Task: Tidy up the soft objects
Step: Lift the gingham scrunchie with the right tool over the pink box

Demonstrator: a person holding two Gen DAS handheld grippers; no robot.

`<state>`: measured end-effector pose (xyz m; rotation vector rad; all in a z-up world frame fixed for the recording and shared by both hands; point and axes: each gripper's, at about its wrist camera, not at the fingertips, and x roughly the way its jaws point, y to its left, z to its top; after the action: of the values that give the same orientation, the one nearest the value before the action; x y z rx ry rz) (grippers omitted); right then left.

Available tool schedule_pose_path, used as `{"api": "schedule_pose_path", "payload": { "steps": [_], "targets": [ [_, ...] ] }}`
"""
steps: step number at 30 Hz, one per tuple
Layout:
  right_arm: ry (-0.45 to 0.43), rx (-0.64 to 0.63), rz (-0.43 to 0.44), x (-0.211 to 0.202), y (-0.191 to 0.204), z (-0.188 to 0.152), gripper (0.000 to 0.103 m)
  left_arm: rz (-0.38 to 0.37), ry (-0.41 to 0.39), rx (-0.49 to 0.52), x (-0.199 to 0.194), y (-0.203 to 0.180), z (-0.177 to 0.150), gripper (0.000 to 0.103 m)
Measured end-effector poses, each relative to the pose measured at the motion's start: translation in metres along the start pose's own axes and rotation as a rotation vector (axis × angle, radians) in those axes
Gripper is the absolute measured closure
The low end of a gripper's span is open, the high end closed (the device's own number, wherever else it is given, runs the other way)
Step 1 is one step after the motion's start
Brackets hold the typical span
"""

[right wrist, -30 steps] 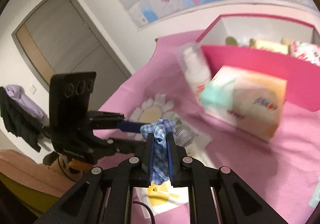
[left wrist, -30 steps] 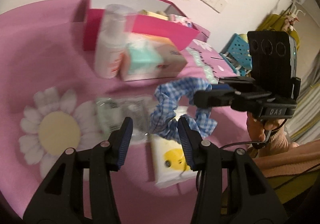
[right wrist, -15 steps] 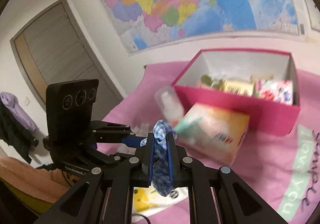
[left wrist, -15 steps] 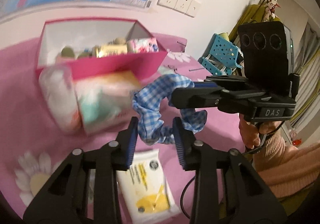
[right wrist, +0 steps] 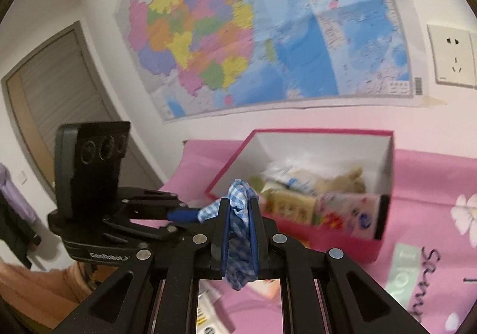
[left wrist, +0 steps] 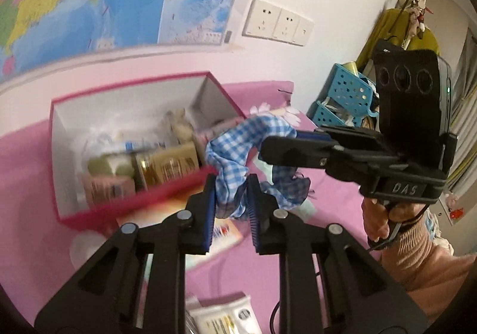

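I have the blue checked scrunchie (left wrist: 238, 152) held in the air between both tools, in the middle of the left wrist view and just in front of the open pink box (left wrist: 131, 202) that fills the left half of that frame. My left gripper (left wrist: 229, 199) has just been closing, and its fingers now pinch the lower fold of the scrunchie; the right gripper (left wrist: 286, 144), coming in from the right of the frame, is clenched on the upper loop. I judge this as the carry step: the scrunchie is lifted off the pink table (left wrist: 23, 173) and not yet over the box. Next I would need to bring both tools forward over the near rim, then release above the packets inside. The right wrist view shows the cloth squeezed flat between the right tool's fingers (right wrist: 226, 232) and the box's far right corner, while the left view alone shows my hand (left wrist: 384, 214) and the blue baskets (left wrist: 345, 95) at right.
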<state>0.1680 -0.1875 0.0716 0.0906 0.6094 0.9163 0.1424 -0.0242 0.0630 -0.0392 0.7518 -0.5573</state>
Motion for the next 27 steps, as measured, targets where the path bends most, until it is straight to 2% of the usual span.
{"api": "schedule_pose_path", "payload": {
  "steps": [14,24,27],
  "targets": [
    [-0.020,0.027,-0.104,0.023,-0.045,0.038,0.092,0.118,0.054,0.012,0.048,0.011,0.055,0.081],
    [0.001,0.067,-0.187,0.049,-0.080,0.050,0.092,0.180,0.089,-0.020,0.080,0.025,0.077,0.081],
    [0.018,0.075,-0.218,0.059,-0.087,0.049,0.090,0.178,0.114,-0.063,0.091,0.033,0.080,0.081]
  ]
}}
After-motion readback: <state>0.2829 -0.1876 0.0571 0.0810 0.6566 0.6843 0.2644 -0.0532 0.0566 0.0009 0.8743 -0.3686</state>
